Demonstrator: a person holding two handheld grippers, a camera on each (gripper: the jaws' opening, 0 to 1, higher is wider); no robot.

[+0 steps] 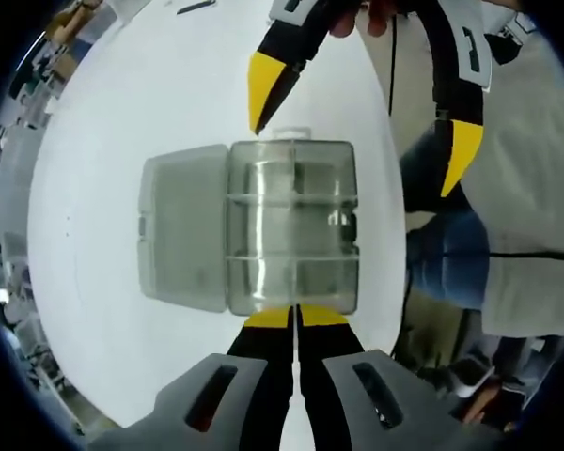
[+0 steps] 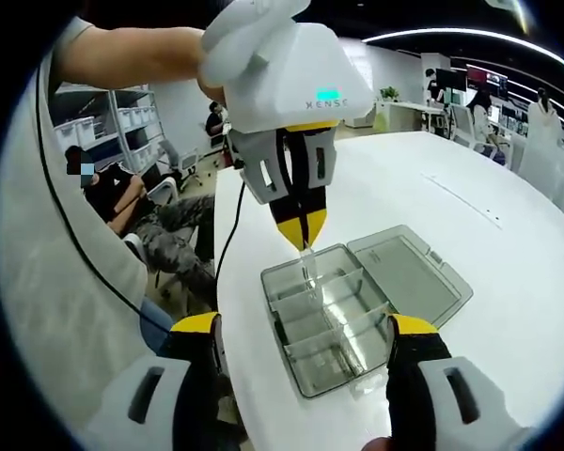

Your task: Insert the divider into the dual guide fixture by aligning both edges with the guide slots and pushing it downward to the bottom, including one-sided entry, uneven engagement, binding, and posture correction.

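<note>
Divider [image 2: 307, 266]: clear, thin, rigid sheet, likely light, slick and prone to bind if tilted. Pinched at its top edge by closed left gripper [image 2: 302, 237], held upright over the box [image 2: 334, 329], at its near-end slots. Right gripper [image 2: 305, 338] wide open, empty, straddling the box. Lid [image 2: 409, 272] lies open alongside; table [image 2: 508, 282] roomy beyond.
</note>
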